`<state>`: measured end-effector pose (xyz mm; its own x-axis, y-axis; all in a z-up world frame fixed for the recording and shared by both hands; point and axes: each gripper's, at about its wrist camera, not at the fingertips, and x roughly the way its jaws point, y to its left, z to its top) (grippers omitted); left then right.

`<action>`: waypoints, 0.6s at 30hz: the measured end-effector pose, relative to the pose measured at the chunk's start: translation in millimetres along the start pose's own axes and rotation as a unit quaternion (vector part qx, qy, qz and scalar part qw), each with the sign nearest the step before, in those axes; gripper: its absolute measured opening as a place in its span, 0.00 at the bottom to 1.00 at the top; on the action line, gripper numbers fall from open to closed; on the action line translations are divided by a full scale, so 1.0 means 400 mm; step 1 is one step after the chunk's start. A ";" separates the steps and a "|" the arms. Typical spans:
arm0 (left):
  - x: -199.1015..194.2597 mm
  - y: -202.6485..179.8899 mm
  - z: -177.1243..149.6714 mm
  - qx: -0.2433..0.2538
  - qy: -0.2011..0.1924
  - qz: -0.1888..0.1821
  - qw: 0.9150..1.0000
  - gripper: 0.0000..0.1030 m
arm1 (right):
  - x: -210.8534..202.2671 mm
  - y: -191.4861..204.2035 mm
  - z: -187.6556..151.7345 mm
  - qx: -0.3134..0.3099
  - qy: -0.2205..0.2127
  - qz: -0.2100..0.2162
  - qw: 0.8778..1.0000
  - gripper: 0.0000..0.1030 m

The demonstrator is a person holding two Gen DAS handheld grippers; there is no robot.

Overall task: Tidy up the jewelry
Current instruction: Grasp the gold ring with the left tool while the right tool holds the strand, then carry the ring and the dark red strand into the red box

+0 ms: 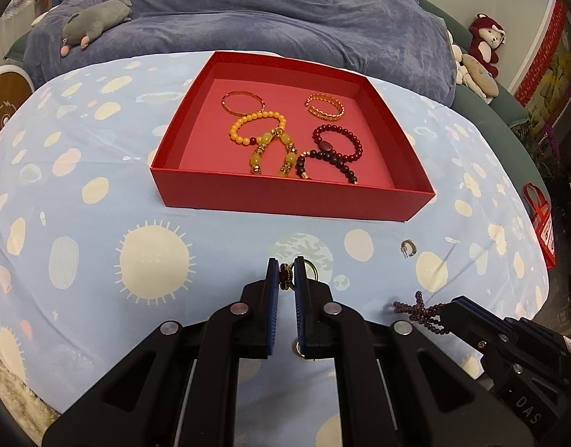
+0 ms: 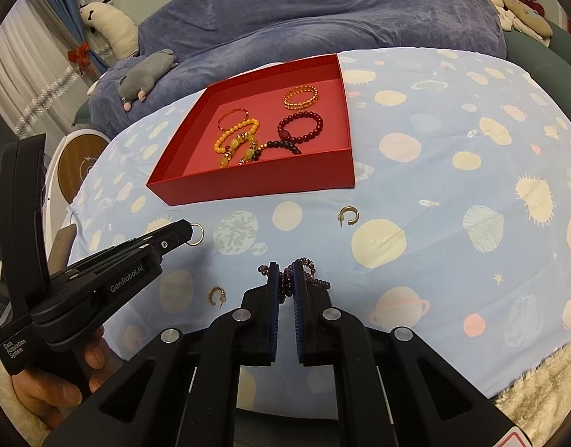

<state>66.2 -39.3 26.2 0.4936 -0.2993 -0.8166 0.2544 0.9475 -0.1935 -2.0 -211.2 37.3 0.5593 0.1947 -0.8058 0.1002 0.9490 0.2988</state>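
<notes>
A red tray [image 1: 285, 197] [image 2: 255, 186] on the patterned cloth holds several bracelets: a thin gold bangle [image 1: 243, 101], a gold chain bangle [image 1: 324, 108], a yellow bead bracelet [image 1: 259, 130] and a dark red bead bracelet [image 1: 337, 145]. My left gripper [image 1: 286, 273] [image 2: 188, 232] is shut on a dark ornate ring [image 1: 286, 277], with a gold ring [image 2: 197, 233] beside its right finger. My right gripper [image 2: 285, 279] [image 1: 447, 307] is shut on a purple bead bracelet [image 2: 307, 273] [image 1: 415, 307] lying on the cloth. A gold earring [image 2: 349, 215] [image 1: 408, 247] and another [image 2: 216, 294] lie loose.
The blue cloth [image 1: 99, 223] with sun and planet prints covers the table. A purple blanket [image 1: 266, 11] with a grey plush toy [image 1: 95, 24] lies behind the tray. Plush toys [image 1: 482, 44] sit at the far right. A red bag [image 1: 542, 219] stands right of the table.
</notes>
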 end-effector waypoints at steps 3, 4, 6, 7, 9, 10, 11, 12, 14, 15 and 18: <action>-0.014 0.002 0.011 -0.001 -0.003 0.001 1.000 0.08 | -0.016 0.003 0.017 0.005 -0.008 0.004 1.000 0.07; -0.018 0.003 0.014 -0.001 -0.004 0.002 1.000 0.08 | -0.022 0.003 0.024 0.006 -0.011 0.006 1.000 0.07; -0.026 0.003 0.025 0.000 -0.005 0.003 1.000 0.08 | -0.032 0.006 0.039 0.006 -0.019 0.007 1.000 0.07; -0.030 0.003 0.032 0.000 -0.007 0.003 1.000 0.08 | -0.037 0.007 0.049 0.006 -0.022 0.009 1.000 0.07; -0.038 0.003 0.051 0.002 -0.012 0.002 1.000 0.08 | -0.047 0.010 0.072 0.007 -0.031 0.016 0.999 0.07; -0.043 0.002 0.063 0.003 -0.016 0.001 1.000 0.08 | -0.050 0.012 0.086 0.006 -0.036 0.018 0.999 0.07; -0.048 0.000 0.076 0.005 -0.020 0.000 1.000 0.08 | -0.054 0.016 0.101 0.003 -0.041 0.019 0.999 0.07; -0.053 -0.002 0.090 0.007 -0.024 -0.002 1.000 0.08 | -0.057 0.020 0.118 -0.001 -0.047 0.020 0.999 0.07; -0.060 -0.008 0.124 0.012 -0.034 -0.006 0.999 0.08 | -0.060 0.029 0.155 -0.010 -0.059 0.022 0.998 0.07; -0.063 -0.011 0.142 0.015 -0.040 -0.008 0.999 0.08 | -0.060 0.033 0.176 -0.013 -0.065 0.024 0.998 0.07; -0.063 -0.027 0.210 0.027 -0.056 -0.012 0.998 0.08 | -0.053 0.044 0.241 -0.022 -0.082 0.028 0.996 0.07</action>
<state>120.8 -51.5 94.3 0.5768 -0.3348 -0.7451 0.3092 0.9338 -0.1802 67.2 -222.4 108.9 0.6903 0.2073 -0.6932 0.0307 0.9488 0.3143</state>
